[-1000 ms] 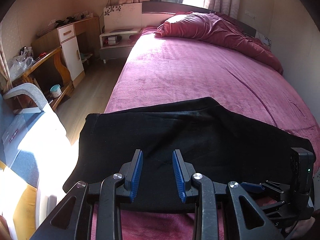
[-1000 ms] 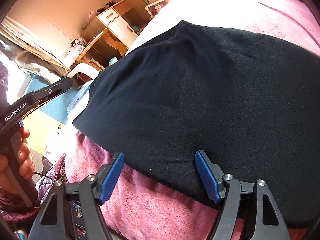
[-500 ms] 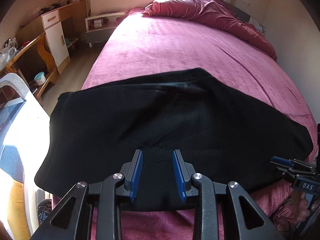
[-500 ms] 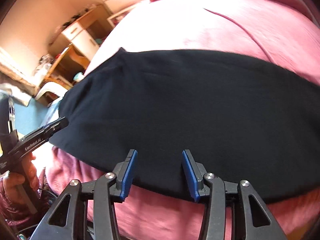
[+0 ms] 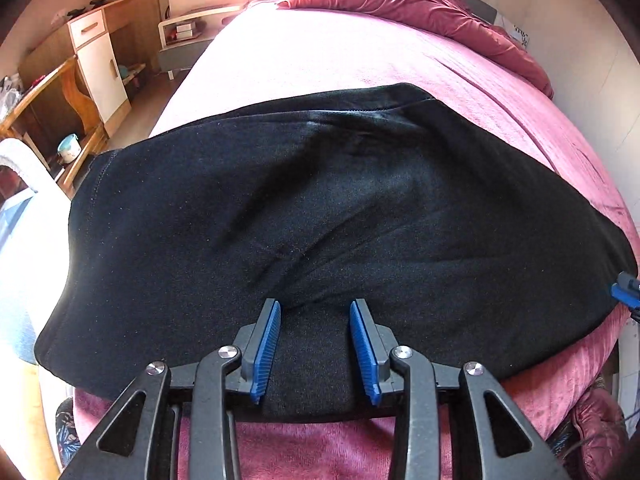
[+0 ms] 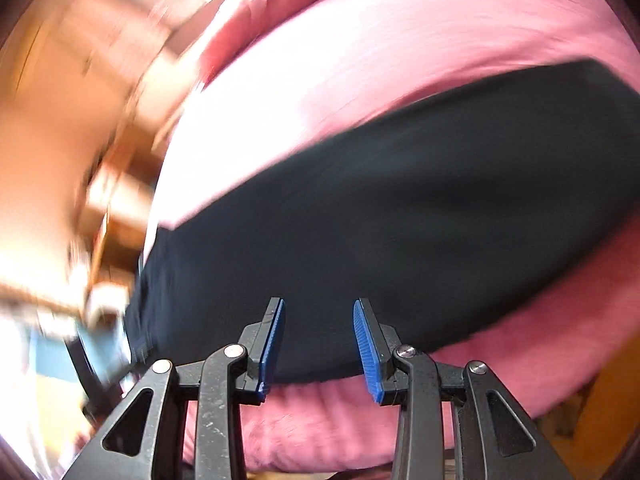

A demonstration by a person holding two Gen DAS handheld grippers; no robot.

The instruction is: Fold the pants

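Note:
Black pants [image 5: 320, 208] lie folded across the near end of a pink bed [image 5: 340, 56]. My left gripper [image 5: 315, 308] hovers over the near edge of the pants, jaws open a moderate gap, nothing held. My right gripper [image 6: 319, 308] is also open and empty, over the near edge of the pants [image 6: 400, 216]; this view is motion-blurred. A blue tip of the right gripper [image 5: 626, 290] shows at the far right of the left wrist view.
A crumpled red duvet [image 5: 420, 0] lies at the head of the bed. A nightstand [image 5: 188, 36], white cabinet [image 5: 100, 64] and wooden desk [image 5: 48, 96] stand along the left. A wall [image 5: 592, 60] runs close on the right.
Left gripper moved forward and lower over the pants. Right gripper narrowed from wide open and is swinging fast, with the pants sliding right in its view.

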